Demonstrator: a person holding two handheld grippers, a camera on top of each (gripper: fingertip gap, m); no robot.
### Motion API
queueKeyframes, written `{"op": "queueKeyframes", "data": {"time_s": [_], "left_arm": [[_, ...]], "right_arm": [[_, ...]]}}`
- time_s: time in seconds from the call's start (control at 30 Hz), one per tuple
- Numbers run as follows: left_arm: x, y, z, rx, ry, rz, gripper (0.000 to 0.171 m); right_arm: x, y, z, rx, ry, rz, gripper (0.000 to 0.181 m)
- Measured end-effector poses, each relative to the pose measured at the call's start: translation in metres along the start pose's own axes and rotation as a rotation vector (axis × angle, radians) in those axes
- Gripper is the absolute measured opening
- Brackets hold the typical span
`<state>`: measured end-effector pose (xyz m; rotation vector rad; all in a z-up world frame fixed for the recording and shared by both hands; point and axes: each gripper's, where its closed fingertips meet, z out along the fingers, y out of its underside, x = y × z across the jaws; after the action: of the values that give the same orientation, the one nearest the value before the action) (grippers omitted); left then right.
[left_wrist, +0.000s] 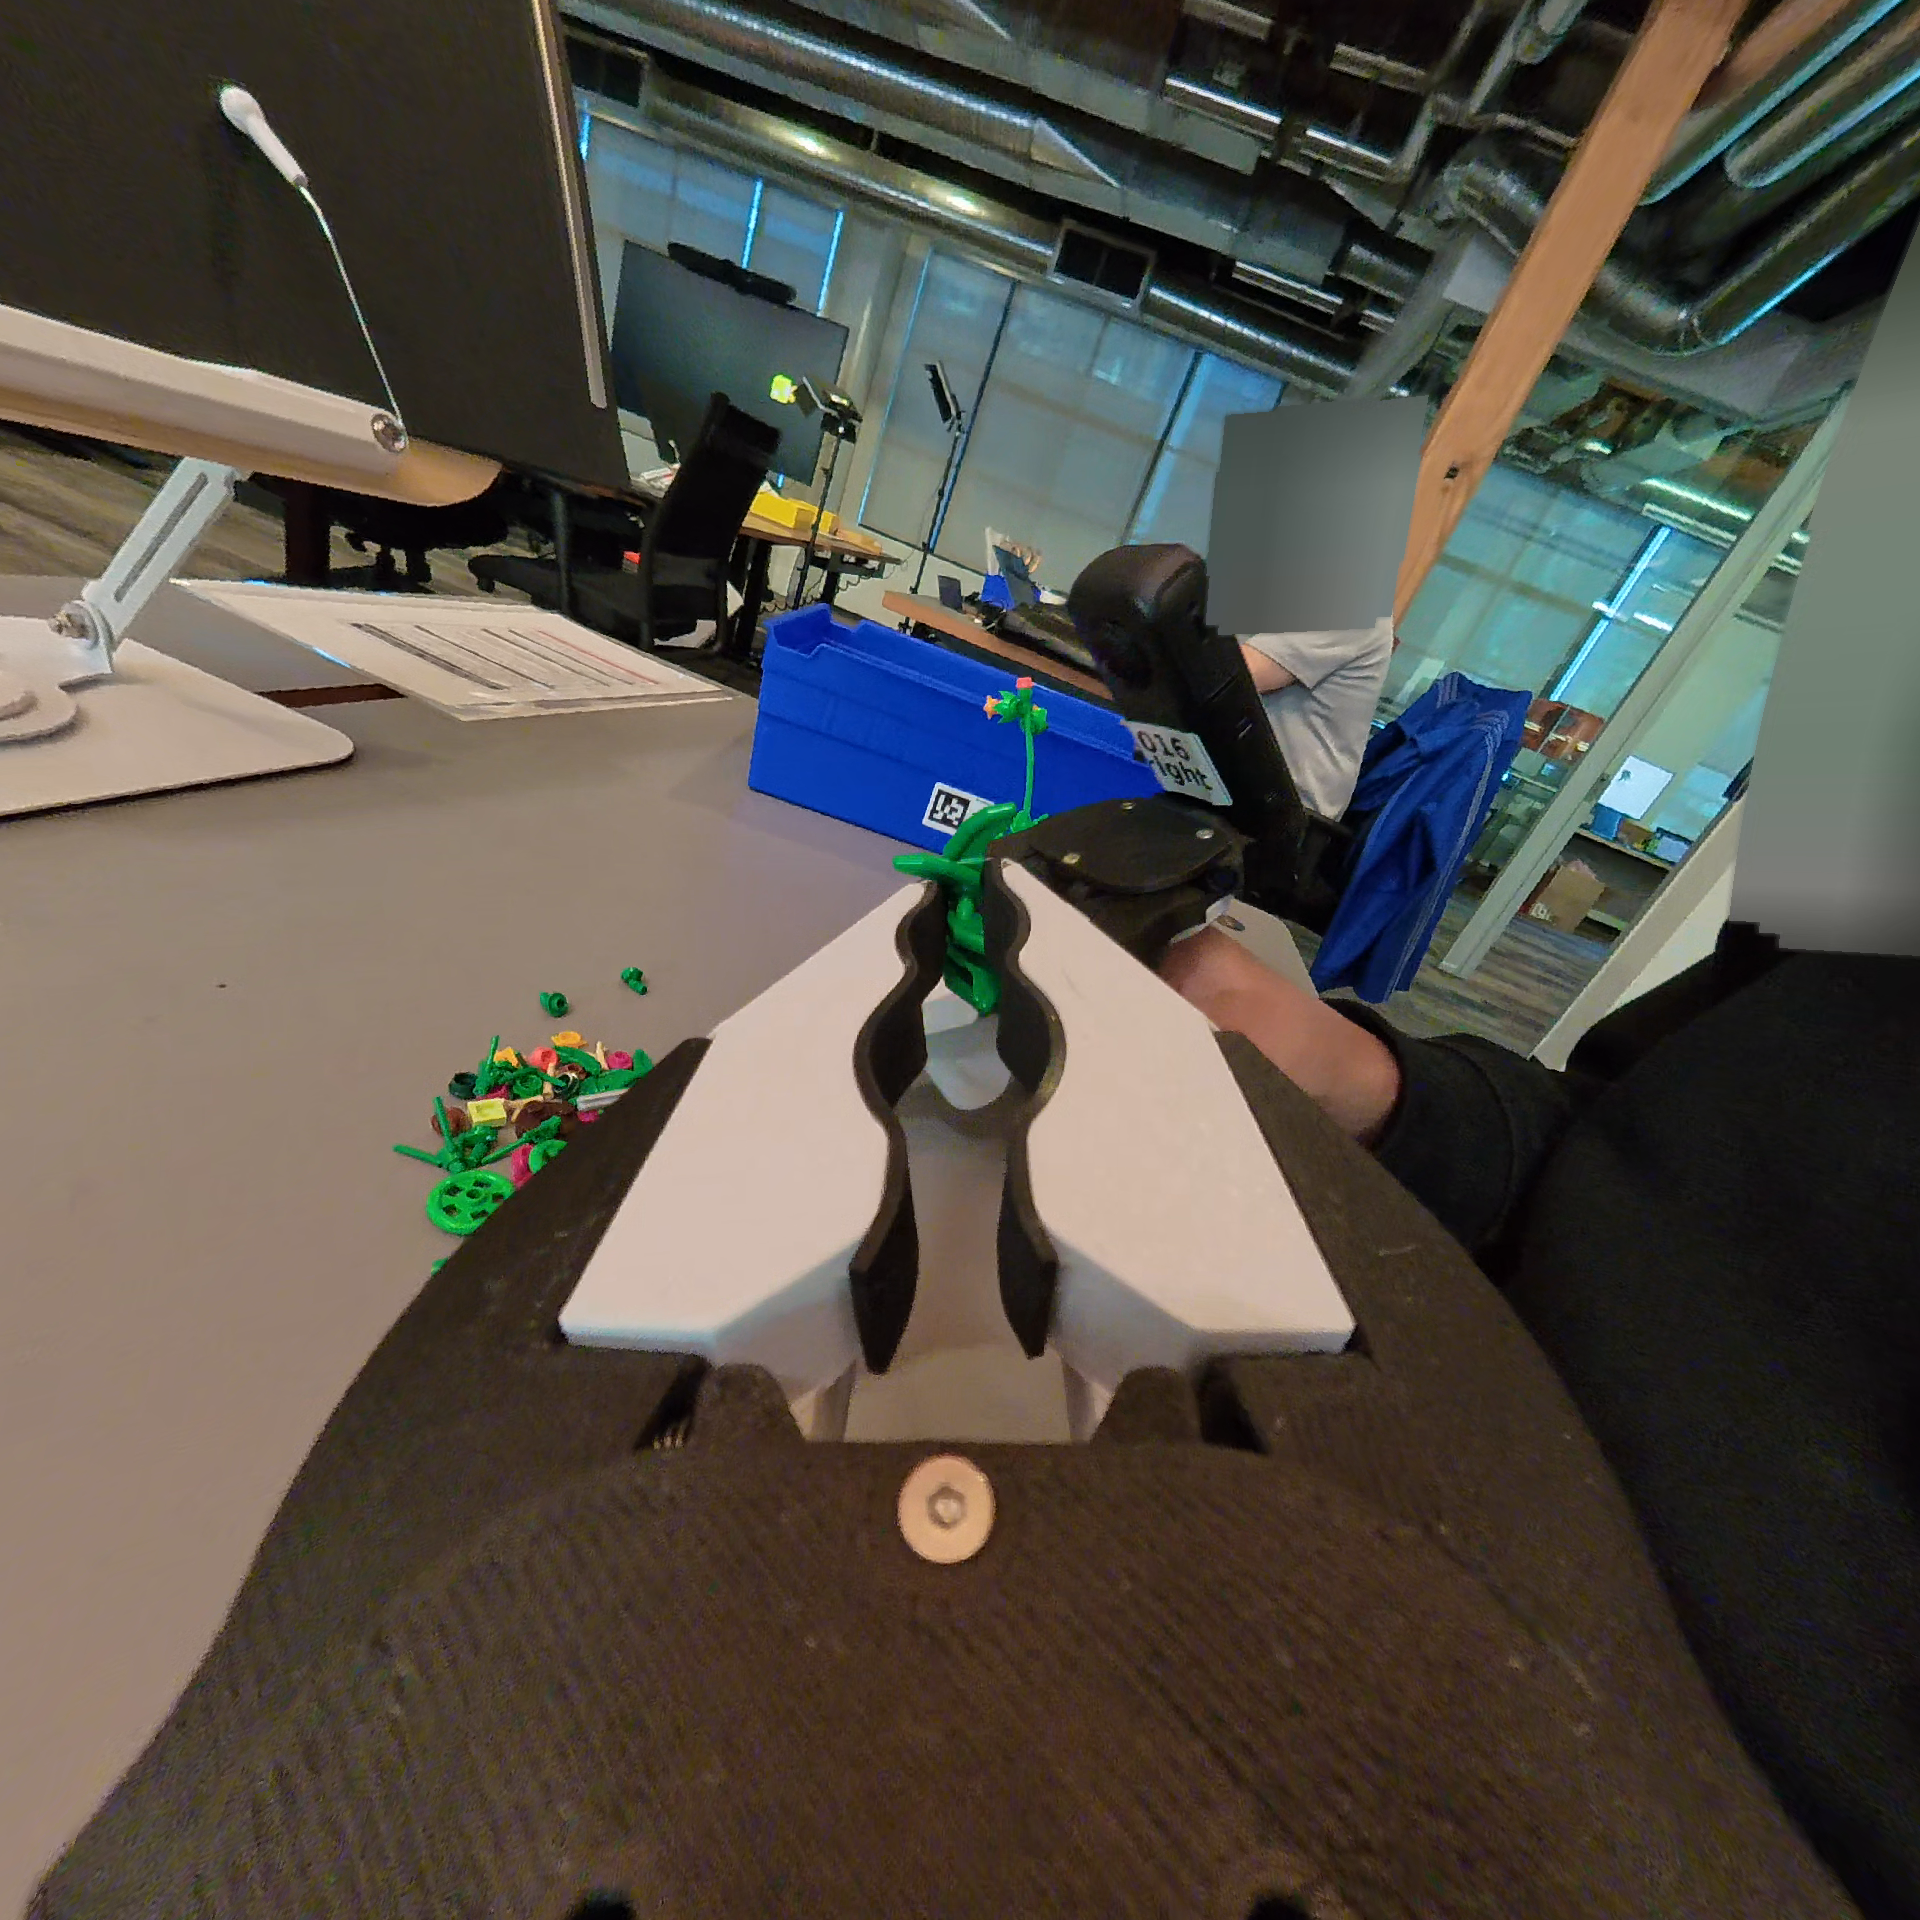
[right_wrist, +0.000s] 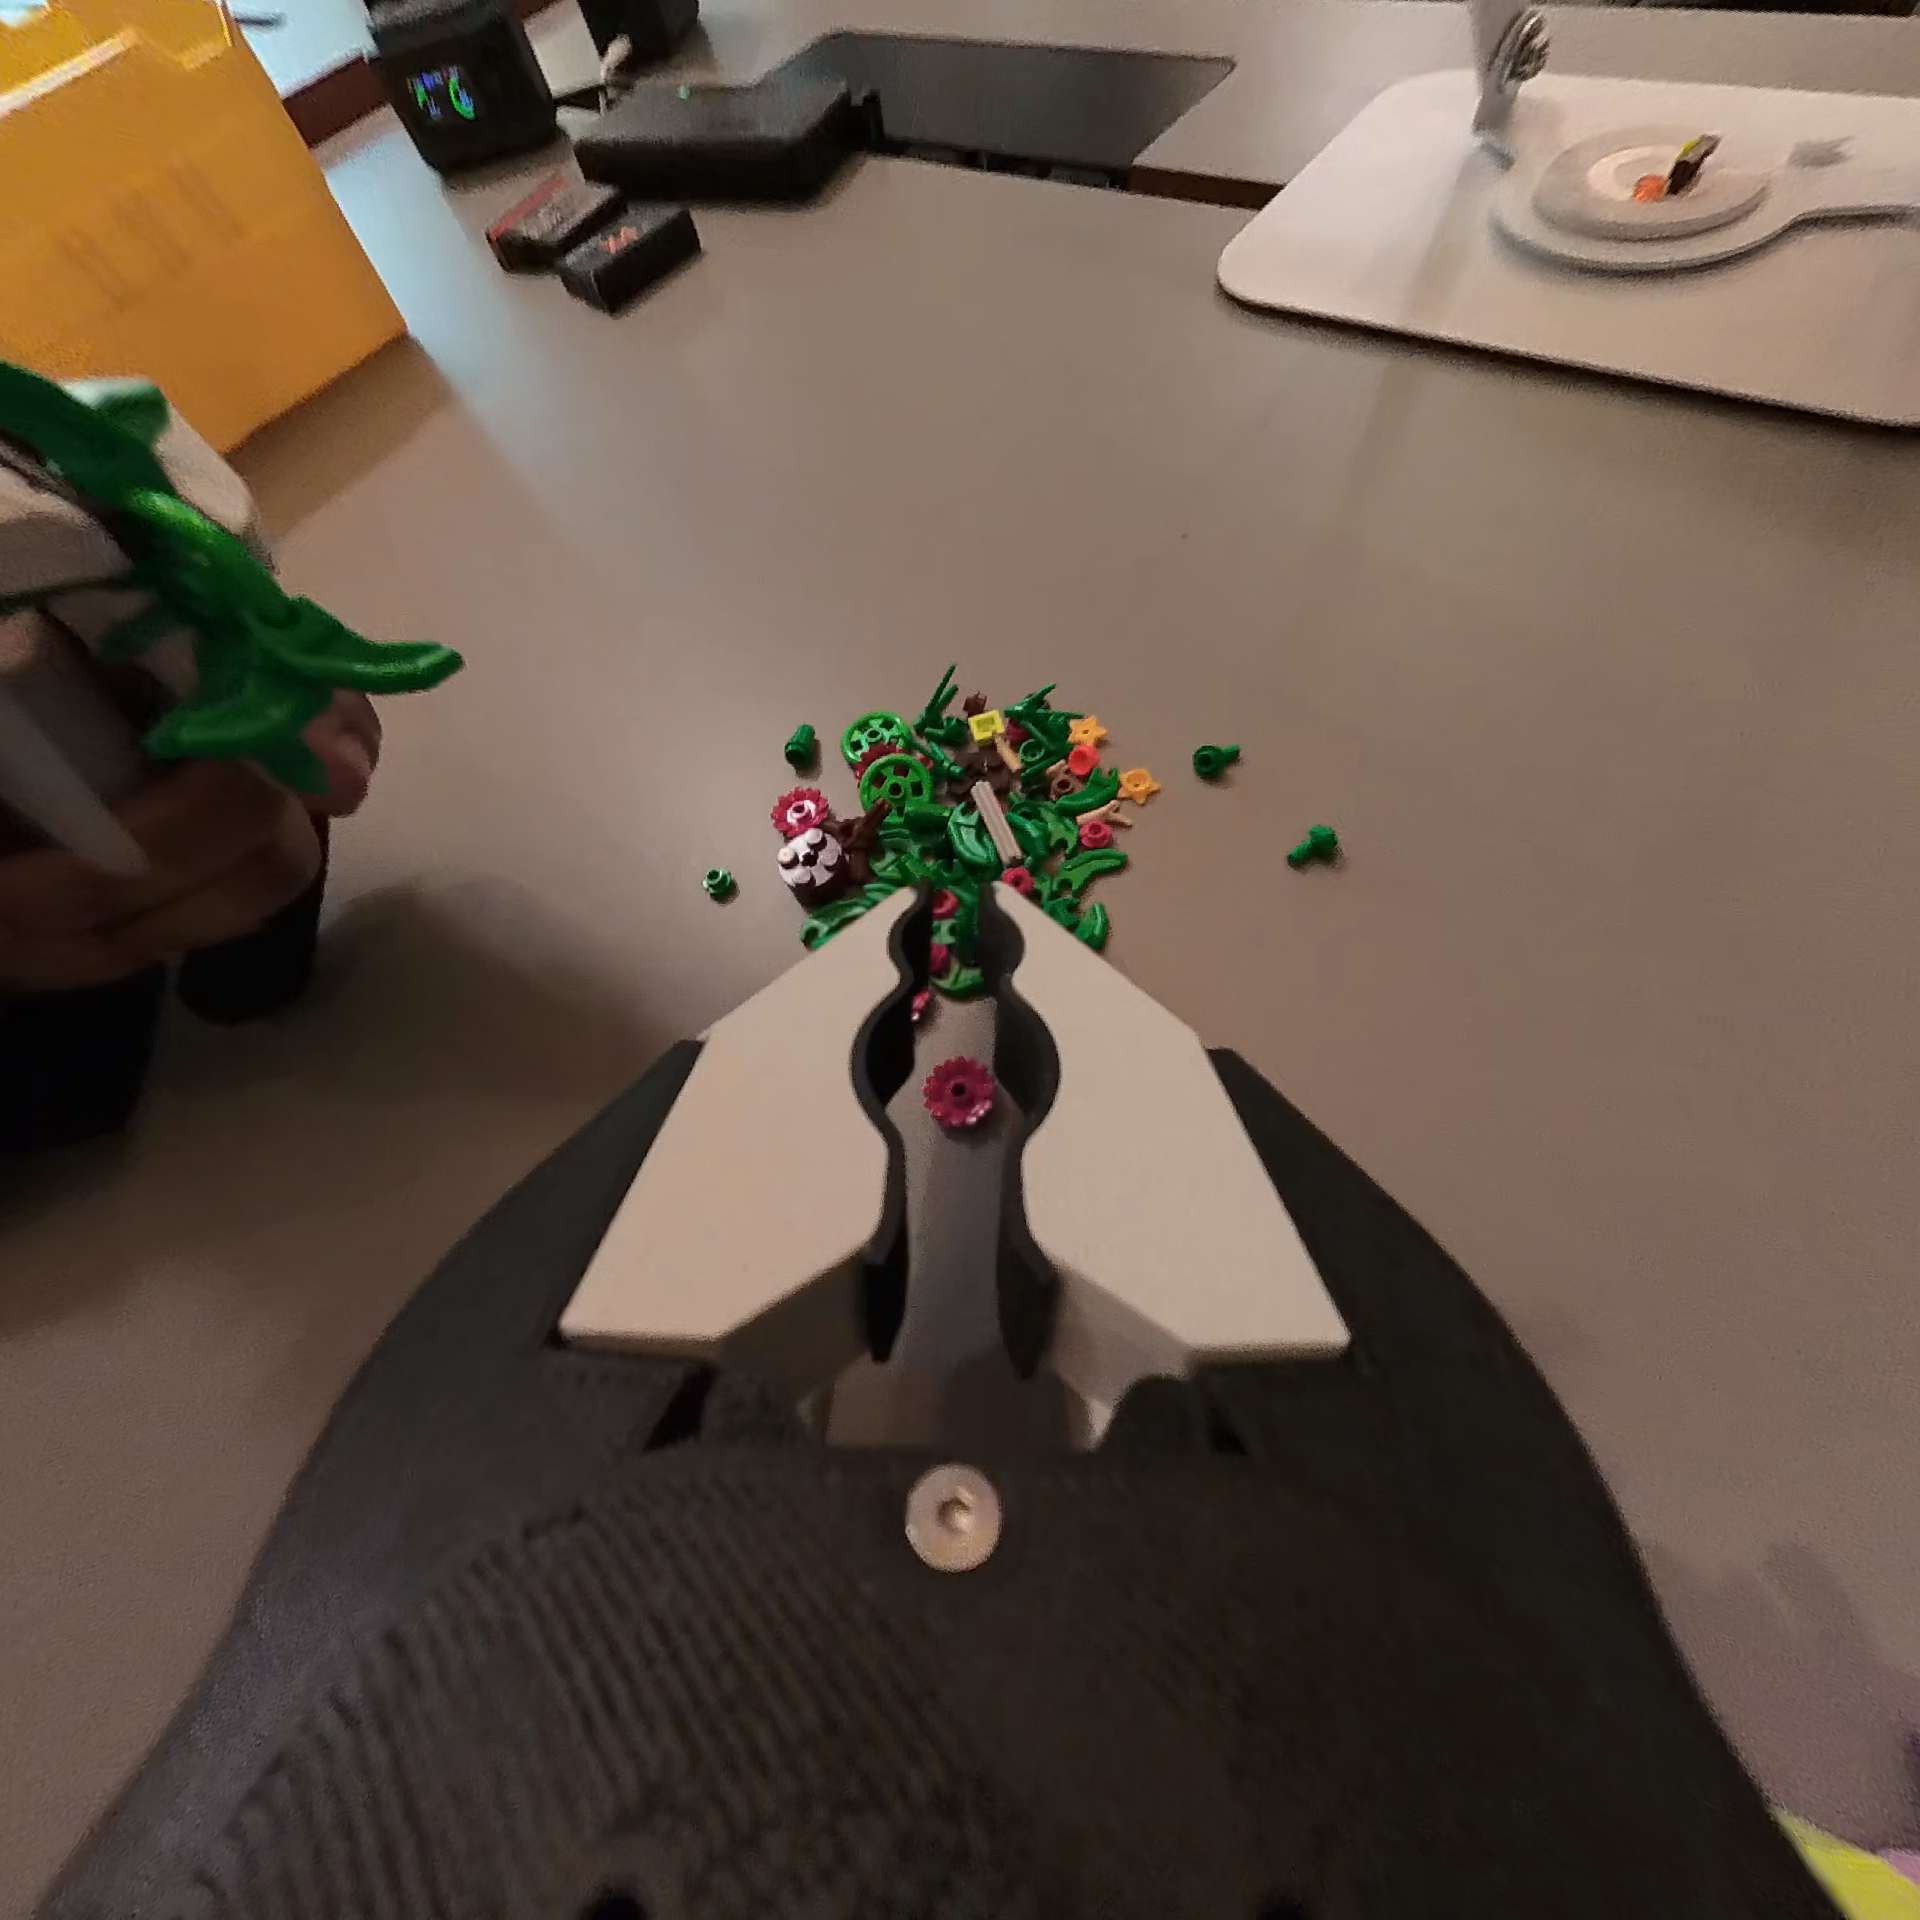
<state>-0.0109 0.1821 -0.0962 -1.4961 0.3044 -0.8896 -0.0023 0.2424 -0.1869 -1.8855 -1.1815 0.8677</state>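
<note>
Gripping a green leafy stem, the left gripper holds it up; the right gripper, slightly parted and empty, hovers over the loose piece pile, mostly unsorted.

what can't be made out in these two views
- Left wrist view: lower part of the green plant stem, hidden between the left claw fingers.
- Left wrist view: near side of the brick pile, behind the claw body.
- Right wrist view: leaves at left, blurred, cut by the edge.

Open-plan office w/ desks, monitors, swivel chairs.
</note>
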Motion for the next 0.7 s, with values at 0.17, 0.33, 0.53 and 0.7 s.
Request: {"op": "queueKeyframes", "data": {"time_s": [0.17, 0.33, 0.53, 0.7], "left_arm": [[-0.002, 0.003, 0.001, -0.008, 0.000, -0.018, 0.003], [-0.003, 0.000, 0.000, 0.014, 0.008, -0.066, 0.003], [-0.010, 0.007, 0.001, 0.015, 0.155, -0.535, 0.003], [-0.019, 0.014, -0.001, 0.014, 0.174, -0.699, 0.003]], "right_arm": [[-0.002, -0.016, -0.012, 0.117, -0.079, 0.090, 0.016], [-0.042, -0.052, -0.047, 0.347, -0.417, 0.192, 0.022], [-0.056, -0.057, -0.069, 0.447, -0.290, -0.266, 0.022], [-0.052, -0.037, -0.051, 0.319, -0.006, -0.658, 0.027]]}}
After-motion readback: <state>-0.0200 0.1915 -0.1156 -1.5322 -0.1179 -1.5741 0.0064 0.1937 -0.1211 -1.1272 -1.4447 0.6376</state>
